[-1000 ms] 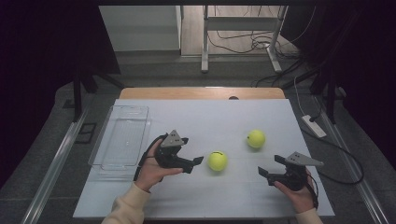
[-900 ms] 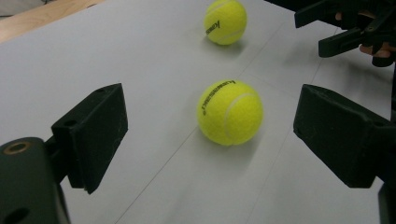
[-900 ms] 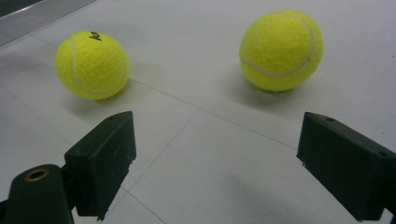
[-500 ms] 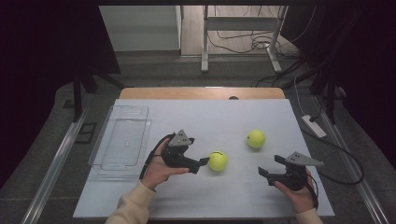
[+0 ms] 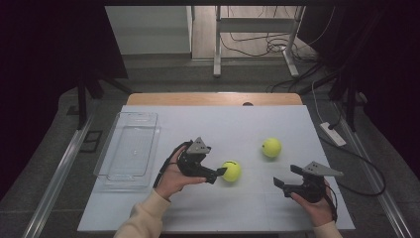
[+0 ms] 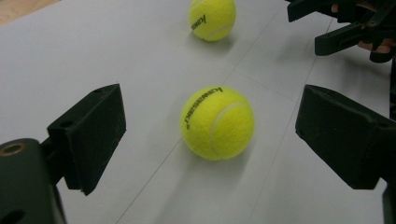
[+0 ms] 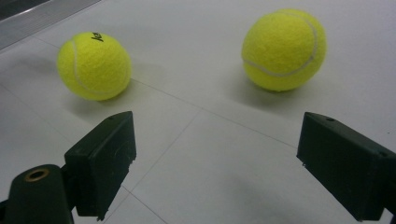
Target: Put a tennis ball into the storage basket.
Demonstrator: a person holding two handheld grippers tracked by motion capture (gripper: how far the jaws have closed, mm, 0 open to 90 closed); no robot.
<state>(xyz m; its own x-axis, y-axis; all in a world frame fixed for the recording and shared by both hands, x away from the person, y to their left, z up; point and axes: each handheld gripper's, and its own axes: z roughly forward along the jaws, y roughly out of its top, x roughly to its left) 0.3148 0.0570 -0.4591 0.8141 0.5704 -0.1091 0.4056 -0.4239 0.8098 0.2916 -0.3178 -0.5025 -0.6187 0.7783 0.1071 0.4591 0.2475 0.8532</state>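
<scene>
Two jaws of the left gripper [image 6: 210,140] are standing wide, having just been opening, and bracketing the near ball [image 6: 217,122] without touching it; that ball is lying straight ahead on the tabletop [image 5: 223,124], far ball [image 6: 212,18] beyond it.

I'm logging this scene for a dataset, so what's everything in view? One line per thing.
near tennis ball: 1, yellow-green, table middle, between the left gripper's open jaws, untouched
far tennis ball: 1, yellow-green, right of middle, farther back
tray: 1, clear plastic, empty, table's left side
table: 1, white top, wooden far edge
power strip: 1, white, floor at right
left gripper: 1, black, open
right gripper: 1, black, open, near right
</scene>
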